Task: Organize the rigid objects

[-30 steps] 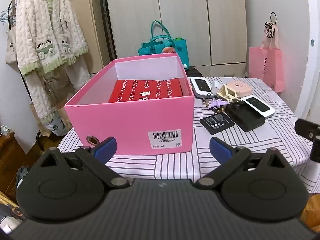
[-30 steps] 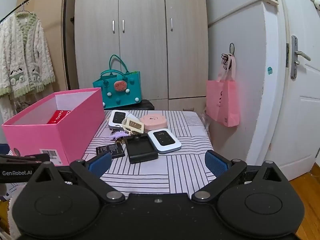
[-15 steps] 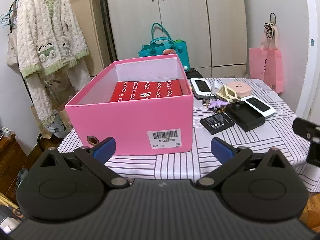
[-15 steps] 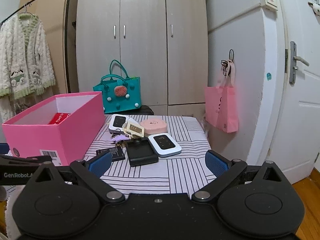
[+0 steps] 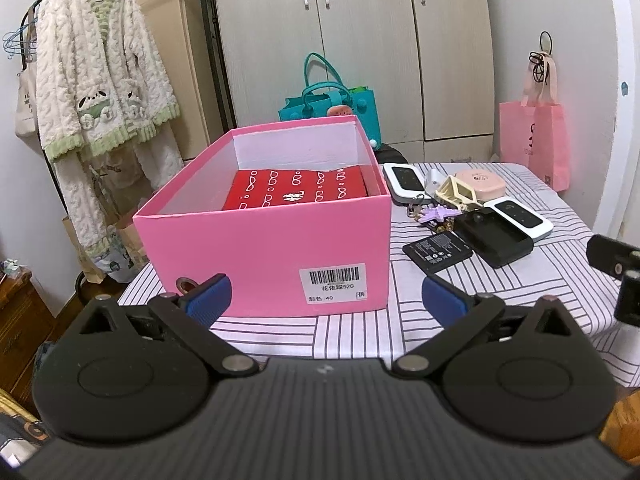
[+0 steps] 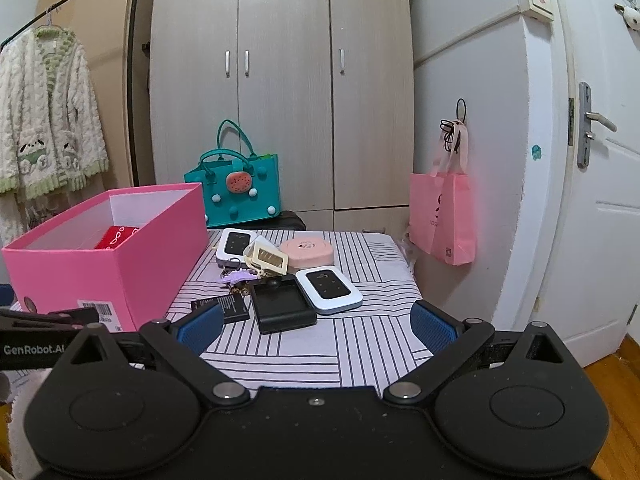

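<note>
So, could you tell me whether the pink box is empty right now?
Not empty: the lidless pink box already holds a red patterned box.

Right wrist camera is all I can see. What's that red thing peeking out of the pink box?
Observer: The left wrist view shows a red box with white patterns, lying flat inside the pink box.
Operator: Is the black battery all there? The right tool hides some.
Observer: Yes, the whole battery lies flat, label up, beside the black charger.
</note>
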